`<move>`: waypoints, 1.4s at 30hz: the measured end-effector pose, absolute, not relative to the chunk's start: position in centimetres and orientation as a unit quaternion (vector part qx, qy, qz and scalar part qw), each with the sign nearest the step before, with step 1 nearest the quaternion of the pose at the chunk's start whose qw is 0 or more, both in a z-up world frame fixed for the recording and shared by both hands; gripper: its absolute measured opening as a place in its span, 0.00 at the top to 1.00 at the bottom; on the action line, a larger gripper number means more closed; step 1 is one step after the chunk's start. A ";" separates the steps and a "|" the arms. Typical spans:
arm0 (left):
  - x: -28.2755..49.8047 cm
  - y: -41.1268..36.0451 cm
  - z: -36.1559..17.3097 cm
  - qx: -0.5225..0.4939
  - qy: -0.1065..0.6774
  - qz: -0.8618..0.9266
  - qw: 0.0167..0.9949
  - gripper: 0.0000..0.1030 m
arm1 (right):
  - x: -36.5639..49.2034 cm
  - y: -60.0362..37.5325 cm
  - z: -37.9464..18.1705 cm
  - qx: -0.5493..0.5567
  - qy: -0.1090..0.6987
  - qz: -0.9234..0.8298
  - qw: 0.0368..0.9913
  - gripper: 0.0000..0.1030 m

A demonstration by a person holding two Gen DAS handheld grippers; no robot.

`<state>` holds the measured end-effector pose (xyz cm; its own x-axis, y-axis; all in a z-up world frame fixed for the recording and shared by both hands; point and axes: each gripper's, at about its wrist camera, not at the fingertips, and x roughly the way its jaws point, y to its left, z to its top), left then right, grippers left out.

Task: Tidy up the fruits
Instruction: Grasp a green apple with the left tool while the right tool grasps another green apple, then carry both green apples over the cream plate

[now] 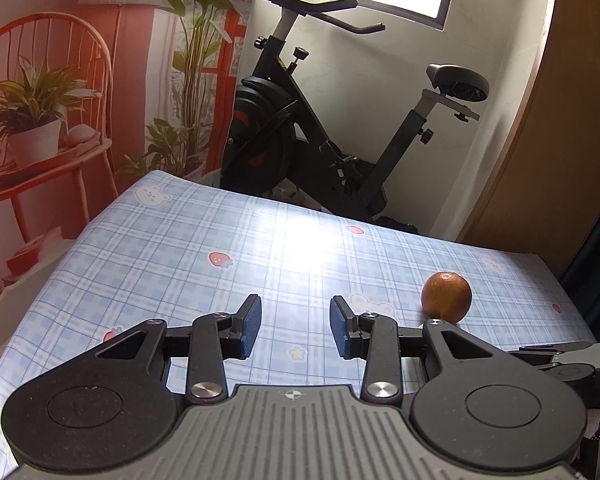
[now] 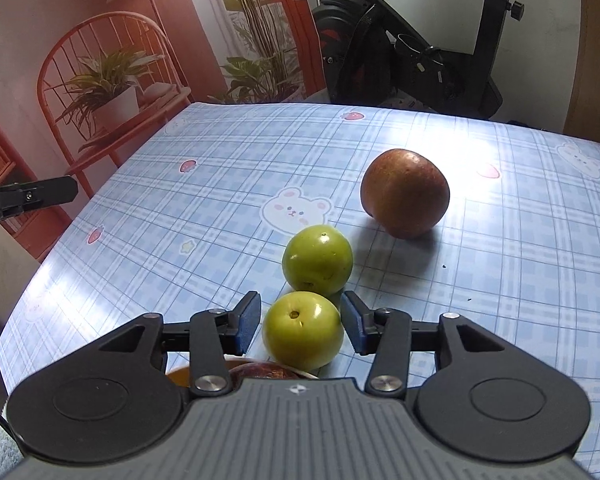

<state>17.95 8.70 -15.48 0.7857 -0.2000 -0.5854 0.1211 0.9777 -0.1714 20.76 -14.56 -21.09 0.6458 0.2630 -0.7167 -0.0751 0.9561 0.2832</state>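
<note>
The right gripper (image 2: pixel 302 326) is standing with its jaws open around the nearer green fruit (image 2: pixel 303 330) on the table (image 2: pixel 520 280), pads not pressing. A second green fruit (image 2: pixel 318 260) is touching it behind; the red apple (image 2: pixel 405 193) is lying further off. Next, probably closing without pushing that neighbour. The left gripper (image 1: pixel 296 326) is hovering open and empty.

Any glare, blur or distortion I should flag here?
Left wrist view: window glare washes out the blue plaid tablecloth; the round reddish-brown fruit is slightly soft. Right wrist view: sharp, fisheye-bent edges, and the large red-brown apple casts a shadow.
</note>
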 end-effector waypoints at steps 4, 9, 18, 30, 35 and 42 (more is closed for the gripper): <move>18.4 8.5 -15.7 -0.061 0.322 -0.092 0.940 0.62 | 21.0 -14.8 -21.5 0.129 0.416 0.093 0.895 0.52; 18.7 8.1 -16.1 -0.059 0.329 -0.098 0.937 0.62 | 21.3 -15.2 -22.0 0.152 0.427 0.091 0.886 0.50; 19.8 6.5 -16.9 -0.048 0.345 -0.124 0.929 0.61 | 19.7 -16.8 -21.9 0.150 0.415 0.069 0.895 0.52; 23.5 -0.8 -19.9 -0.002 0.380 -0.204 0.902 0.44 | 14.4 -22.4 -22.3 0.170 0.383 -0.004 0.908 0.52; 25.4 -2.3 -21.8 0.002 0.407 -0.211 0.889 0.44 | 13.0 -23.3 -22.3 0.179 0.374 -0.017 0.910 0.52; 26.6 -3.8 -23.3 -0.001 0.431 -0.207 0.878 0.45 | 12.3 -23.7 -22.5 0.188 0.367 -0.021 0.911 0.52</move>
